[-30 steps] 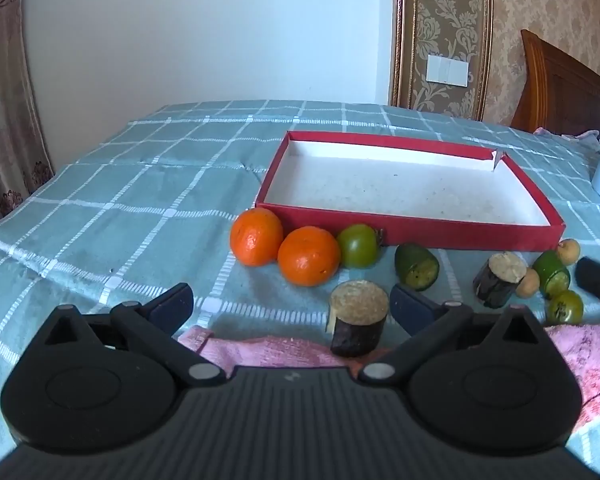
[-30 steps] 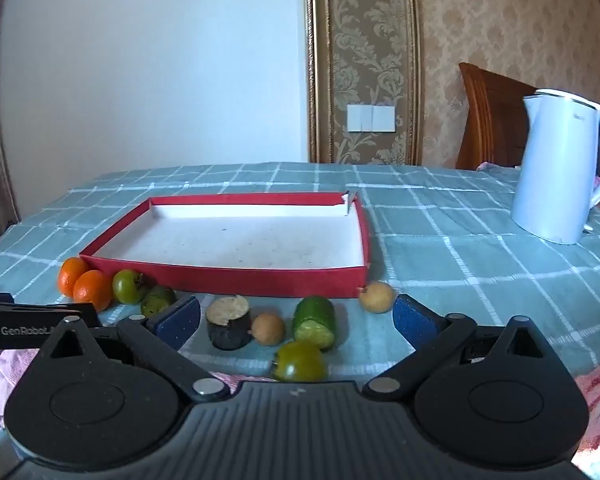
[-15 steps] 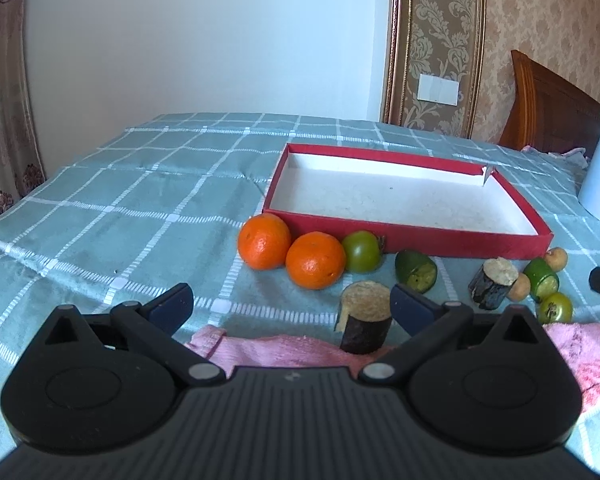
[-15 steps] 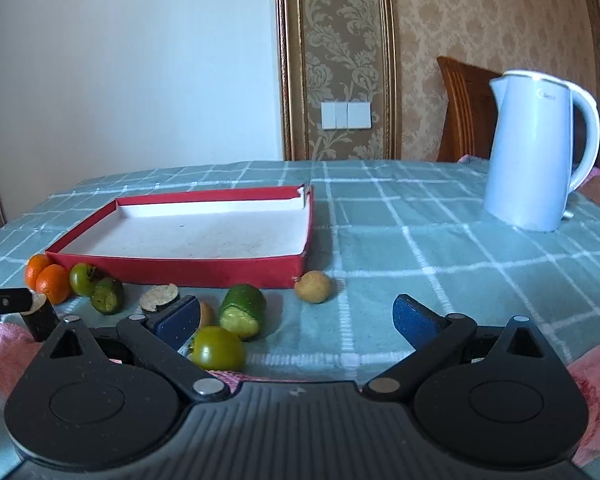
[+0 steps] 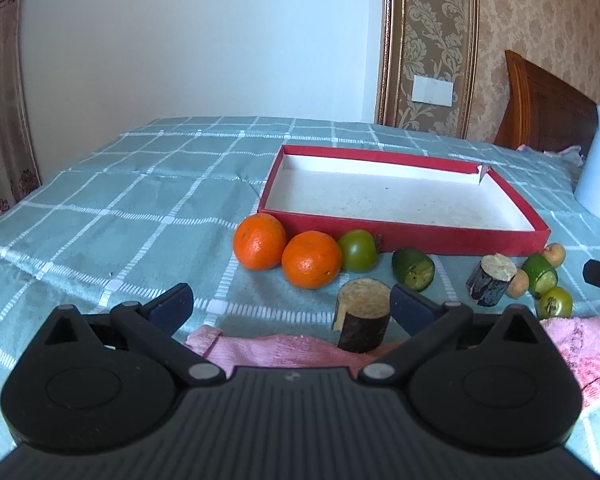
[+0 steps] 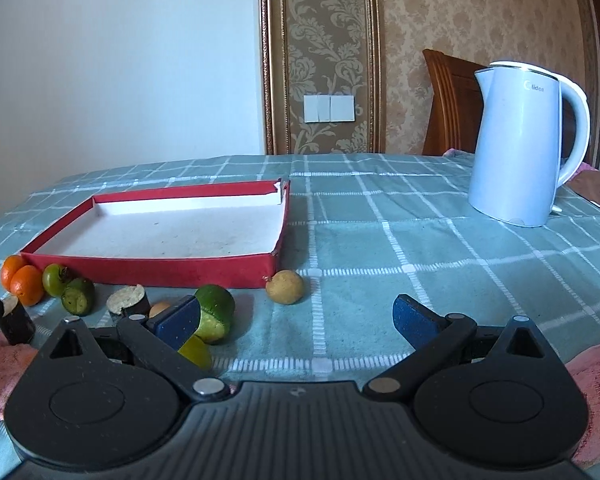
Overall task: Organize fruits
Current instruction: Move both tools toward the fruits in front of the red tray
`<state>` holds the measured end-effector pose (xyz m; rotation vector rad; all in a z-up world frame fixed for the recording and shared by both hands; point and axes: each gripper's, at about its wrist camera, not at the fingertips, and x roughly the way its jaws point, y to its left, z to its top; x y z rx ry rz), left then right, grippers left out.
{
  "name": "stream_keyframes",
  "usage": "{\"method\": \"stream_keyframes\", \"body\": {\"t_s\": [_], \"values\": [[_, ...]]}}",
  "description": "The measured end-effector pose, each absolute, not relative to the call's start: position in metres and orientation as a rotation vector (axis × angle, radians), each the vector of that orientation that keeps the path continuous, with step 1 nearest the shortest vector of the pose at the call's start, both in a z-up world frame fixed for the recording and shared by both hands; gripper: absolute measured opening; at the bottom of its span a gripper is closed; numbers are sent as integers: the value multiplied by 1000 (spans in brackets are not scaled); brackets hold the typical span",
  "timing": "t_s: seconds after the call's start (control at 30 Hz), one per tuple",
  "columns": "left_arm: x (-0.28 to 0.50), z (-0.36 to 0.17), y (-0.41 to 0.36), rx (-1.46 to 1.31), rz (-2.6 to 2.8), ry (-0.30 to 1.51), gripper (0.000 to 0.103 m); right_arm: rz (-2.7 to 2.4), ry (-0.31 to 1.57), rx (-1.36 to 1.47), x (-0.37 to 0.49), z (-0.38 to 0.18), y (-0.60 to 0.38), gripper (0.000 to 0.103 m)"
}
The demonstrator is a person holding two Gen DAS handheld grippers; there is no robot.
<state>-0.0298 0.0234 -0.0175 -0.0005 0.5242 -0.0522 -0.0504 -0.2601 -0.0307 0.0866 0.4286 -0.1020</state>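
Note:
A shallow red box (image 5: 404, 229) with a white inside lies empty on the teal checked cloth; it also shows in the right wrist view (image 6: 156, 268). In front of it lie two oranges (image 5: 260, 241) (image 5: 311, 259), a green fruit (image 5: 358, 250), a cut green piece (image 5: 413, 269), dark cut stubs (image 5: 363, 315) (image 5: 492, 280), a lime half (image 6: 215, 313) and a small tan fruit (image 6: 284, 286). My left gripper (image 5: 290, 305) is open and empty, just short of the near stub. My right gripper (image 6: 296, 318) is open and empty, right of the lime half.
A white electric kettle (image 6: 524, 142) stands at the back right of the table. A pink towel (image 5: 576, 344) lies along the near edge under both grippers. A wooden chair back (image 6: 450, 104) and the wall stand behind the table.
My right gripper has swung to the right, so the fruits and box slid left and the kettle came nearer the middle. My left gripper has drawn back a little and tilted up.

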Motion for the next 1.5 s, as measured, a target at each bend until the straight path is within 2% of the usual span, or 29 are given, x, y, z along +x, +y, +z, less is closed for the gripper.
{"method": "stream_keyframes", "body": {"t_s": [0.5, 0.6, 1.5], "values": [[-28, -21, 26, -22, -59, 551, 103, 25, 470, 56, -49, -31, -225, 102], [-28, -23, 26, -29, -73, 558, 103, 24, 487, 53, -45, -33, -223, 96], [-34, -21, 19, -17, -92, 553, 103, -42, 544, 36, -36, -40, -223, 96]]}}
